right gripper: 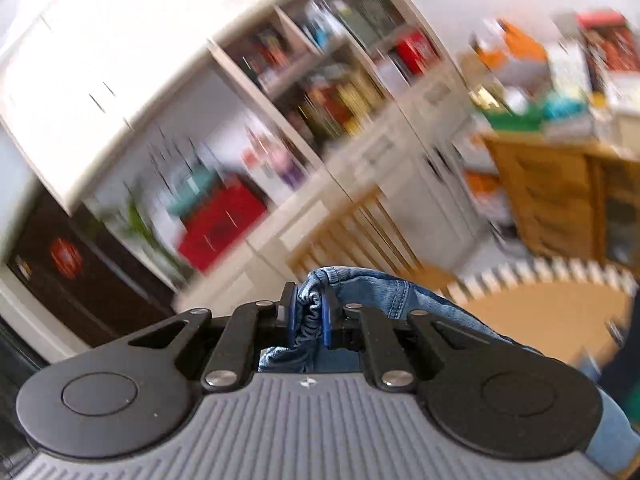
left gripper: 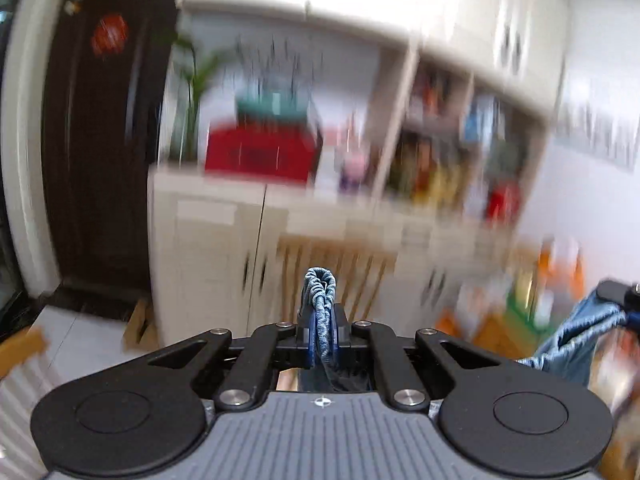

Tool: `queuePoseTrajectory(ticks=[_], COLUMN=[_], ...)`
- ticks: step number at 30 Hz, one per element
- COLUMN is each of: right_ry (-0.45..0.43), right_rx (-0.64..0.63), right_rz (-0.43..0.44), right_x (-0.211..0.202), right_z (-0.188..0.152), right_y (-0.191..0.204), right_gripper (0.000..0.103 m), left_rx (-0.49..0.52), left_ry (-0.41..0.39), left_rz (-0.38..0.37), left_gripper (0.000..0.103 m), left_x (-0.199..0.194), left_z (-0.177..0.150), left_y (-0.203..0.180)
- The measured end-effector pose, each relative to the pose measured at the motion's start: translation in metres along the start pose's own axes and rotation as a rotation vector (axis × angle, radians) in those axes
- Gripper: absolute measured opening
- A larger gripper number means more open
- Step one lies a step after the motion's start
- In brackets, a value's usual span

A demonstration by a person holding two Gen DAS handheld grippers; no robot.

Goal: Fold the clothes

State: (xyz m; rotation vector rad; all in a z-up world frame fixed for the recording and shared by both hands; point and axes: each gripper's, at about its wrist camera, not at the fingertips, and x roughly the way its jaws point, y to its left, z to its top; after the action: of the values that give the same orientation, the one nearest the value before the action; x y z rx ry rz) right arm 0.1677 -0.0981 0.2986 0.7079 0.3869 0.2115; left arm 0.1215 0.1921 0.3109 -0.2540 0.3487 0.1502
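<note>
Denim garment (right gripper: 384, 292): a blue elasticated piece, held off any work surface between both grippers. No fold is visible in either view. The garment hangs below the frames, so its overall shape cannot be determined.

Reference landmark: the white cabinet unit (left gripper: 360, 92), a wall of cupboards and open shelves that fills the background of both views. All background detail is motion-blurred.

Surroundings, relative to the cabinet unit:
- Dark door (left gripper: 100, 140): directly to its left.
- Wooden sideboard (right gripper: 560, 200): to its right, with assorted items stacked on top.
- Wooden slatted chair back (left gripper: 332, 272): in front of its lower doors.
- Red box (left gripper: 260, 152): in its open niche, beside a green plant (left gripper: 196, 80).

Tool state:
- Left gripper (left gripper: 321, 328): jaws narrowed onto a gathered, ruched edge of the denim; a bunch of fabric protrudes beyond the pads toward the cabinet unit.
- Right gripper (right gripper: 310, 312): jaws likewise narrowed onto a ruched edge, with the fabric draping off to its right side. In the left wrist view it appears at the far right edge, and denim spans between the two tools.

Task status, assessed: early stage. The garment appears to be gripped at two points along one elasticated edge and lifted clear. Remaining work is likely to include spreading it out, laying it flat, and making every fold.
</note>
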Motion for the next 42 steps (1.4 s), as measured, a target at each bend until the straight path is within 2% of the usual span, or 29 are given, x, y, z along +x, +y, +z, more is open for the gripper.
queuePoseTrajectory(ticks=[3,5,6,8,10,13,15,21,26,28,29,31,34,36,42], right_ry=[-0.198,-0.291,-0.319,-0.357,-0.362,-0.28,-0.2,0.052,0.206,0.248,0.252,0.252,0.273,0.297,0.369], right_rx=[-0.134,-0.171,-0.179,-0.193,-0.24,-0.252,-0.244,-0.203,-0.12,-0.065,-0.05,-0.033,-0.057,-0.068,-0.002], right_rz=[0.208,0.341,0.396,0.443,0.43,0.351,0.28,0.022,-0.165,-0.198,-0.212,-0.24,-0.294,-0.326,-0.396], right_x=[-0.037,-0.076,-0.096,-0.131,-0.16,-0.173,-0.171,-0.168,-0.196,-0.208,-0.216,-0.233,-0.245,-0.248,-0.247], right_z=[0.066,0.091,0.098,0.098,0.082,0.033,-0.007,-0.163,-0.271,-0.297,-0.308,-0.328,-0.352,-0.365,-0.392], right_y=[0.058,0.085,0.093,0.1,0.096,0.061,0.028,-0.083,-0.147,-0.16,-0.166,-0.174,-0.179,-0.183,-0.207], right_gripper=[0.012,0.012,0.012,0.012,0.012,0.012,0.012,0.012,0.012,0.01,0.0,0.0,0.0,0.0,0.012], left_rx=[-0.117,-0.129,-0.109,-0.065,0.012,0.064,0.087,0.129,0.101,0.115,0.109,0.1,0.142,0.144,0.155], left_ry=[-0.25,-0.413,-0.469,-0.568,-0.571,-0.423,-0.274,0.167,0.439,0.483,0.507,0.551,0.551,0.555,0.6], left_rz=[-0.058,-0.089,-0.093,-0.097,-0.082,-0.103,-0.112,-0.091,-0.046,-0.021,-0.018,-0.015,-0.025,-0.039,-0.02], left_gripper=[0.008,0.008,0.008,0.008,0.008,0.008,0.008,0.008,0.009,0.009,0.009,0.008,0.001,0.001,0.003], left_x=[-0.048,-0.092,-0.112,-0.148,-0.168,-0.173,-0.164,-0.145,-0.145,-0.154,-0.158,-0.168,-0.187,-0.189,-0.186], left_z=[0.08,0.113,0.115,0.118,0.095,0.038,-0.011,-0.178,-0.288,-0.324,-0.336,-0.357,-0.38,-0.39,-0.412], left_y=[-0.013,-0.021,-0.025,-0.034,-0.043,-0.041,-0.032,0.018,0.066,0.077,0.082,0.094,0.095,0.091,0.1])
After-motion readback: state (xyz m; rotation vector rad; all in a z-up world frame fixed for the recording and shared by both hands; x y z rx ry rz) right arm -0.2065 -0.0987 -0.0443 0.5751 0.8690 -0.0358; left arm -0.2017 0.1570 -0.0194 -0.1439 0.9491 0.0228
